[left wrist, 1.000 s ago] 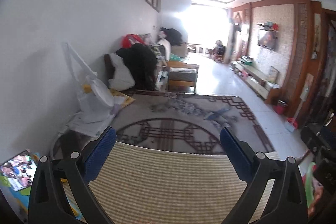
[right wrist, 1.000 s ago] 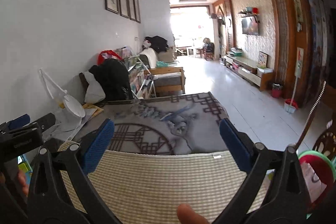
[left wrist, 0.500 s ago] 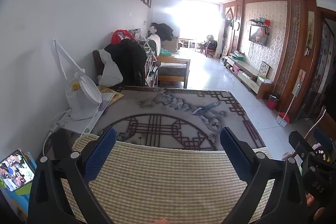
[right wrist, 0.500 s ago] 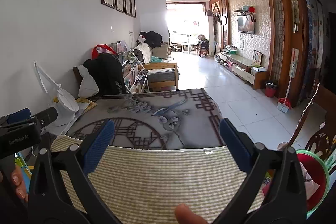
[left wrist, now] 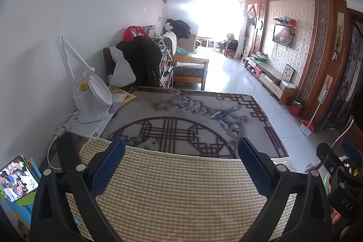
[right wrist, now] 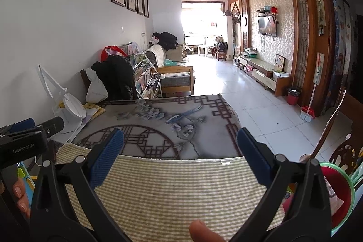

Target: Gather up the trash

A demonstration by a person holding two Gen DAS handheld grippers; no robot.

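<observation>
We are holding the left gripper (left wrist: 181, 165) and right gripper (right wrist: 180, 155) with fingers apart, gripping nothing | both hovering over the checked mat (left wrist: 181, 192) on the surface | trash: none we can tell (red bin (right wrist: 338, 194) sitting at right) | desk lamp (left wrist: 90, 94) standing left.

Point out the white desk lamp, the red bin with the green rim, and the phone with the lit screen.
White desk lamp (left wrist: 95, 103): left wrist view, on its round head.
Red bin with green rim (right wrist: 340, 194): right wrist view, on its red inner wall.
Phone with lit screen (left wrist: 17, 178): left wrist view, on the screen.
</observation>
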